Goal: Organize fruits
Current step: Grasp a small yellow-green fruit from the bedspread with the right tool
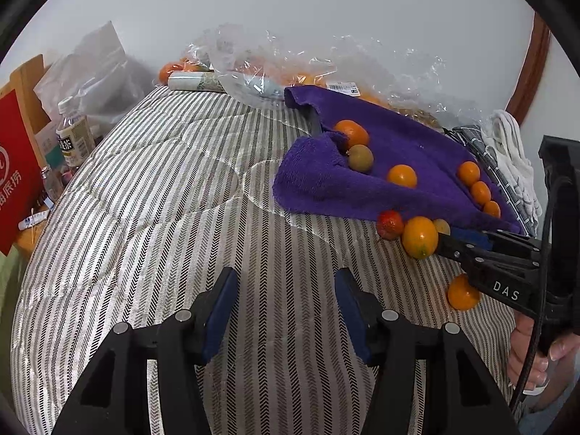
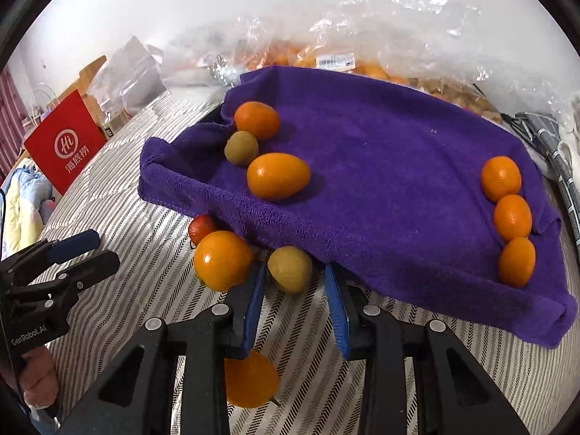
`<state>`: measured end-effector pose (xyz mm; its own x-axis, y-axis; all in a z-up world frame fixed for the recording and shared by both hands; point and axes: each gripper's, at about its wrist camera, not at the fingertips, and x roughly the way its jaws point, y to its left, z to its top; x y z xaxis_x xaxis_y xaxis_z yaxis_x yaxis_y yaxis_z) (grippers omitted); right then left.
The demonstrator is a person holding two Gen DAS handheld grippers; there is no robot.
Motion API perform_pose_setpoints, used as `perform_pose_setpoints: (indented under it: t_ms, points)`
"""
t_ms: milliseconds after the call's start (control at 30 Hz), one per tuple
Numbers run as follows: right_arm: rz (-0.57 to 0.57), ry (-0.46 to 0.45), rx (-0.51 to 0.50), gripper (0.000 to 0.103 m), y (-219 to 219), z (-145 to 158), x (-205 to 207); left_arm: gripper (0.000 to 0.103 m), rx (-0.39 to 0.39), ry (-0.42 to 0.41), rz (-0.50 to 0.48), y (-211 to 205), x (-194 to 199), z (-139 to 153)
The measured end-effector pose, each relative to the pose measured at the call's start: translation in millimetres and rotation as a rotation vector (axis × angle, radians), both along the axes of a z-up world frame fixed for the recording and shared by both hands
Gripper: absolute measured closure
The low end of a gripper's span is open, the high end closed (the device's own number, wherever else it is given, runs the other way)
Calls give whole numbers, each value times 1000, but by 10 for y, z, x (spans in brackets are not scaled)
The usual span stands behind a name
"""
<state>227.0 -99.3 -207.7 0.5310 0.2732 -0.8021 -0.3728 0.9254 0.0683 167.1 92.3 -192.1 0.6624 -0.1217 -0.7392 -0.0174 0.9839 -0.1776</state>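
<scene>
Our right gripper clamps its tips on the small yellow-green oval fruit. It lies on the grey-and-white striped quilted cover, at the near edge of the purple terry towel, just right of a round orange fruit. Our left gripper hangs released, empty, farther left.

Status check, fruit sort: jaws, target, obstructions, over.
Left gripper: jaws open, empty. Right gripper: jaws closed on yellow-green fruit at purple towel edge. Orange fruit crowding alongside.
</scene>
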Motion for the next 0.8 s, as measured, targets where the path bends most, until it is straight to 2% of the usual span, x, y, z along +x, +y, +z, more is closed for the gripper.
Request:
perform_pose_setpoints:
  t_ms: [200, 400, 600, 667, 800]
  points:
    - [-13, -17, 29, 78, -103, 89, -71, 48, -9, -1, 0, 14, 9, -10]
    - [-88, -72, 37, 78, -496, 244, -258, 45, 1, 2, -7, -9, 25, -14]
    - [-178, -72, -47, 78, -1020, 166, -434, 41, 24, 7, -15, -49, 39, -16]
    - [-209, -63, -50, 78, -1173, 132, -451, 40, 36, 10, -17, -64, 47, -18]
    - [-260, -104, -18, 78, -1422, 87, -544, 40, 67, 16, -17, -103, 52, -20]
